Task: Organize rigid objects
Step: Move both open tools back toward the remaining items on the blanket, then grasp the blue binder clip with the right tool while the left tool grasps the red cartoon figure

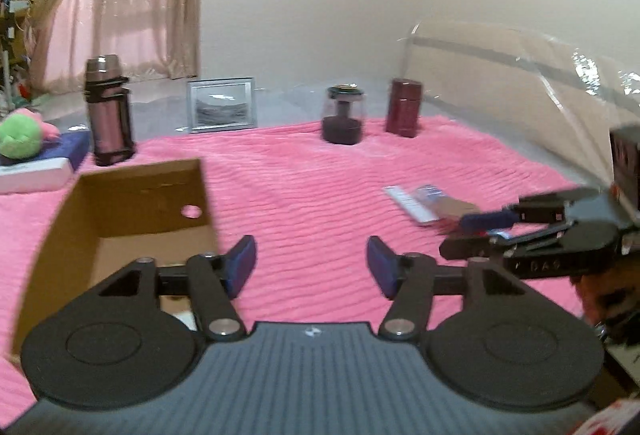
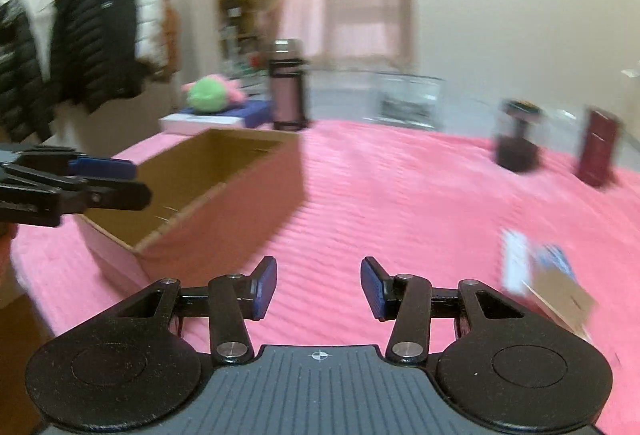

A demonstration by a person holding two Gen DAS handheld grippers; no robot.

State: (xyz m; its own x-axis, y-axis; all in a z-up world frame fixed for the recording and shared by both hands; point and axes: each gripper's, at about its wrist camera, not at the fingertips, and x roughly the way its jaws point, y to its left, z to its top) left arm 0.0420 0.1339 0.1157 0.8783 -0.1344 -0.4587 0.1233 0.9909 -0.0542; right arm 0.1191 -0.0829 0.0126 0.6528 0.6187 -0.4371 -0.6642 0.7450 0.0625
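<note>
My left gripper (image 1: 312, 267) is open above the pink blanket (image 1: 304, 187), with nothing between its blue pads. Left of it sits an open cardboard box (image 1: 140, 203) (image 2: 224, 187). My right gripper (image 2: 319, 287) is also open and empty over the blanket, and it enters the left wrist view from the right (image 1: 480, 231). Flat packets (image 1: 424, 203) (image 2: 540, 275) lie near it. At the back stand a thermos (image 1: 108, 111) (image 2: 288, 87), a picture frame (image 1: 222, 105), a glass jar (image 1: 343, 115) (image 2: 518, 141) and a dark red canister (image 1: 403, 107) (image 2: 598, 147).
A green and pink plush toy (image 1: 20, 137) (image 2: 210, 95) rests on a blue and white box at the far left. Clear plastic sheeting (image 1: 520, 75) rises at the right. Jackets (image 2: 92, 47) hang on a rack beyond the bed. The right wrist view is blurred.
</note>
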